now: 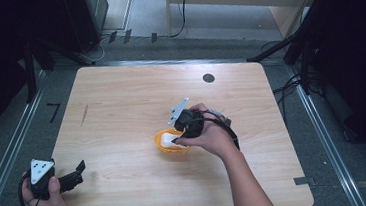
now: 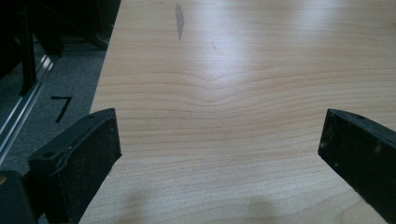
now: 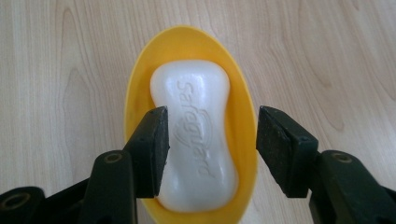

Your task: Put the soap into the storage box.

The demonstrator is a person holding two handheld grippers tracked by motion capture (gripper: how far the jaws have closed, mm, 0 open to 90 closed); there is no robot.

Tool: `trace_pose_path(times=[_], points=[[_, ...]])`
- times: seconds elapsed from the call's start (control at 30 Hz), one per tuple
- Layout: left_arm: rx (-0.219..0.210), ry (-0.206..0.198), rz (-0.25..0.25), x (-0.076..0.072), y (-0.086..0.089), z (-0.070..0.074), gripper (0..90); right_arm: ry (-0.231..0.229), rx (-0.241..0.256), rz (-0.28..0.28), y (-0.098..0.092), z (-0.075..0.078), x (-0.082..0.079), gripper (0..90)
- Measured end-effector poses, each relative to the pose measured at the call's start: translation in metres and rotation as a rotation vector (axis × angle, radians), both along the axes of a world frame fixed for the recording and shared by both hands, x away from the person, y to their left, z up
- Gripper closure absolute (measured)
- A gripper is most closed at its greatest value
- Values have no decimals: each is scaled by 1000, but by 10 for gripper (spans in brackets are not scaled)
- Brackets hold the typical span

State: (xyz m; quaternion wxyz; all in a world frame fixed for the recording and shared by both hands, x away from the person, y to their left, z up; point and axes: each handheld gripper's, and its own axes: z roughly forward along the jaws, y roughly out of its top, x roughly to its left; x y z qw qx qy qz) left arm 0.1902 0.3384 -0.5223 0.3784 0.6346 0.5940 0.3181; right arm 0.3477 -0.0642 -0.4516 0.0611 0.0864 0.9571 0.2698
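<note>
Hand-held gripper [image 3: 210,149] on our right hangs open over the soap [image 3: 196,135], which lies in the yellow dish [image 3: 243,107] at desk [image 1: 121,103] centre; likely hard, slippery, so we would pinch its narrow waist, three and nine o'clock.

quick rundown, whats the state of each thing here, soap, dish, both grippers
soap bar: white, lying flat in the dish, lettering up, not gripped
soap dish: yellow, upright on the table, holding the soap
right gripper: open, jaws straddling the soap from above
left gripper: open, holding nothing, over bare wood at the table's near left corner
table: wooden, dark mark near its left edge
</note>
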Motion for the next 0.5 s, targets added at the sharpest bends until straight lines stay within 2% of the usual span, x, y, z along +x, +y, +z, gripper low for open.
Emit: trace_pose_path(times=[0.13, 0.17, 0.5], points=[[1, 1, 0, 0, 0, 0, 0, 0, 27, -36, -12, 2, -1, 426], [2, 0, 0, 0, 0, 0, 0, 3, 38, -58, -20, 3, -2, 425], [7, 2, 0, 0, 0, 0, 0, 20, 63, -137, -53, 1, -8, 415]])
